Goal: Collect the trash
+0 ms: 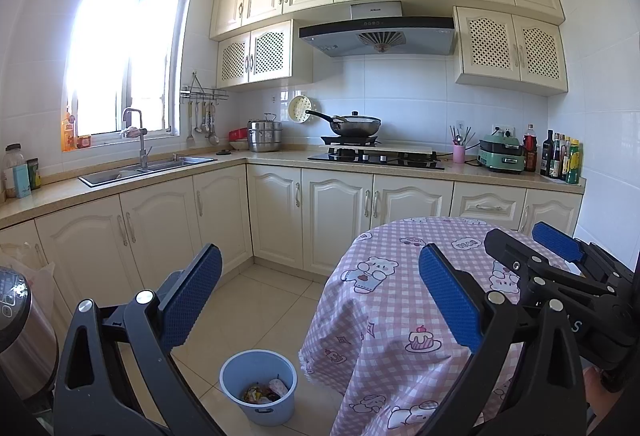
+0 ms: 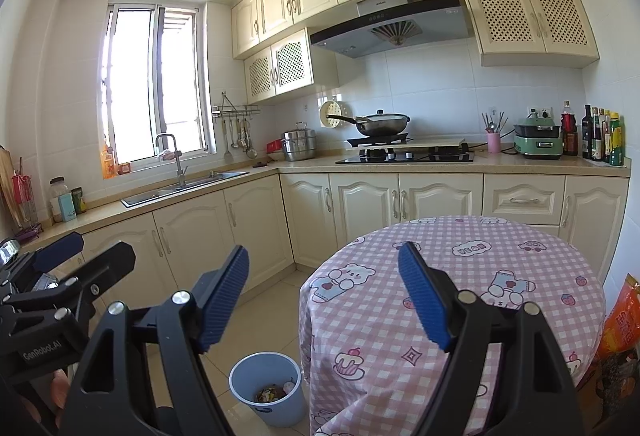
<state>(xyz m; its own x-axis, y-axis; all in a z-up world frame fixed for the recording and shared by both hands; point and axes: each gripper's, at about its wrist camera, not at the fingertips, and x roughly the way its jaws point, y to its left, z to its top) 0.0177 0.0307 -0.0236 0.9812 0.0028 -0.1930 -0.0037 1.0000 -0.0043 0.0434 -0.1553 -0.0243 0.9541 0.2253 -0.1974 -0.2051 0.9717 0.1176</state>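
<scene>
Trash [image 1: 262,393] shows in the left wrist view as a small crumpled heap at the bottom of the pale blue bin [image 1: 258,386], which stands on the floor just beside the near-left edge of the round worktop [image 1: 400,300] with its pink checked cloth. The left hand-held gripper [image 1: 320,292] hangs above with its blue pads spread wide and nothing between them; the right hand-held gripper [image 1: 556,248] shows at the frame's right, over the worktop, also empty. No loose litter is visible on the part of the cloth that shows. In the right wrist view the right hand-held gripper [image 2: 324,296] is likewise wide apart and empty, the bin [image 2: 266,394] below it by the worktop's [image 2: 460,300] left edge, the trash [image 2: 274,394] inside. The cloth again looks bare, so collecting seems nearly or wholly finished. To do this step well, sweep both cameras along the worktop's far and right edges and the floor for stray pieces, keeping the pads spread until one is found.
</scene>
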